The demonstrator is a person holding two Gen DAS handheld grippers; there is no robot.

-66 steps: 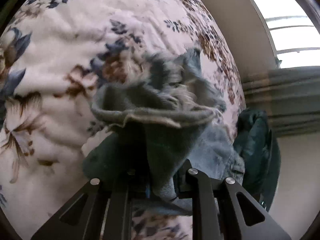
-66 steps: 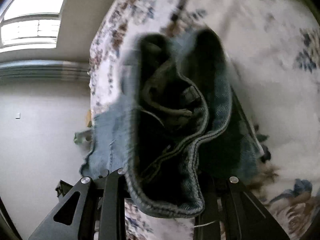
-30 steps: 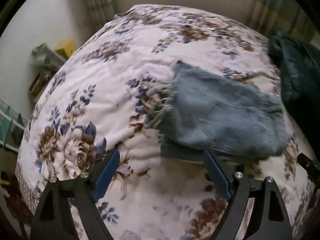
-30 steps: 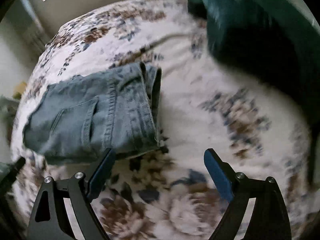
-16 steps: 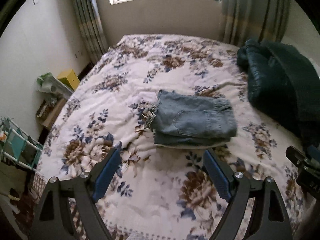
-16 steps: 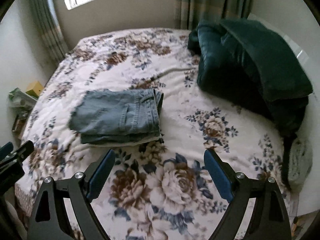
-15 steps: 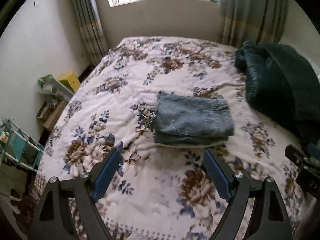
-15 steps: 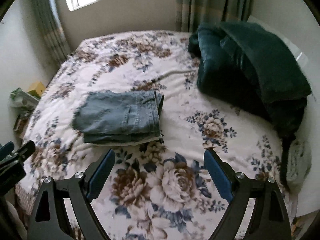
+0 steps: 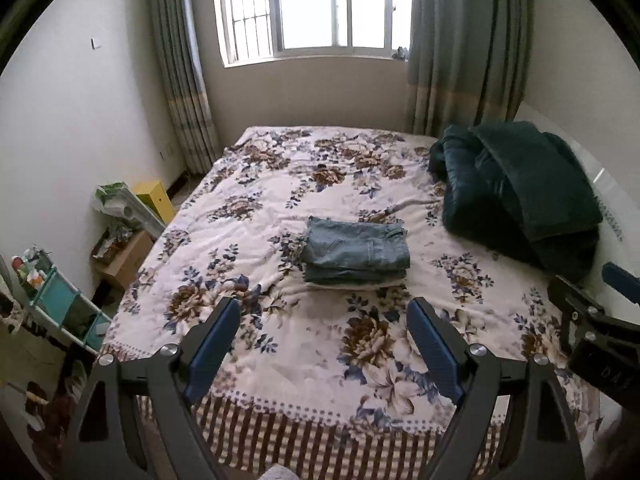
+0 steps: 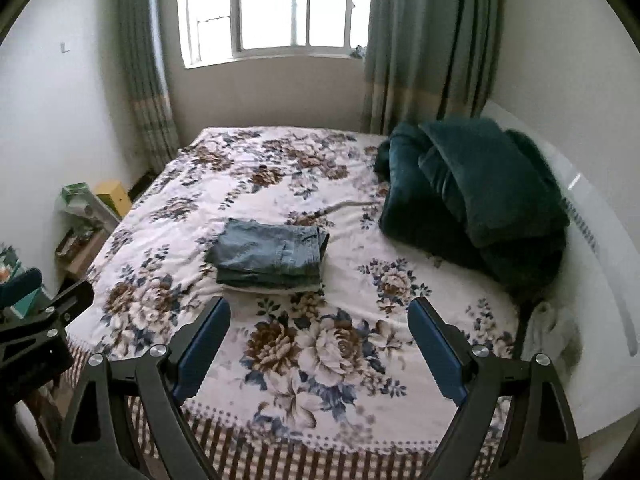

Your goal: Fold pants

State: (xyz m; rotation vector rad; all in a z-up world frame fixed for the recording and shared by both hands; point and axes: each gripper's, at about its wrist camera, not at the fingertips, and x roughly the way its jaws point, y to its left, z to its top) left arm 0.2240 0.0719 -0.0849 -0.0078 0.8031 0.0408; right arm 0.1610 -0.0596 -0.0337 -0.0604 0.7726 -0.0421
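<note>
The blue denim pants (image 9: 356, 254) lie folded in a compact rectangular stack in the middle of the floral bedspread (image 9: 280, 184); they also show in the right wrist view (image 10: 270, 254). My left gripper (image 9: 324, 312) is open and empty, held back over the near edge of the bed, well short of the pants. My right gripper (image 10: 318, 310) is open and empty, also back at the near edge. Each gripper shows at the side of the other's view.
A dark green quilt (image 9: 520, 192) is heaped at the right of the bed, also in the right wrist view (image 10: 472, 196). A window (image 9: 316, 4) with curtains is behind. Boxes and a shelf unit (image 9: 60, 300) stand on the floor at left.
Both grippers let go of the pants and opened, then drew back and up from the bed. The folded pants now lie far ahead and the whole room is in view.
</note>
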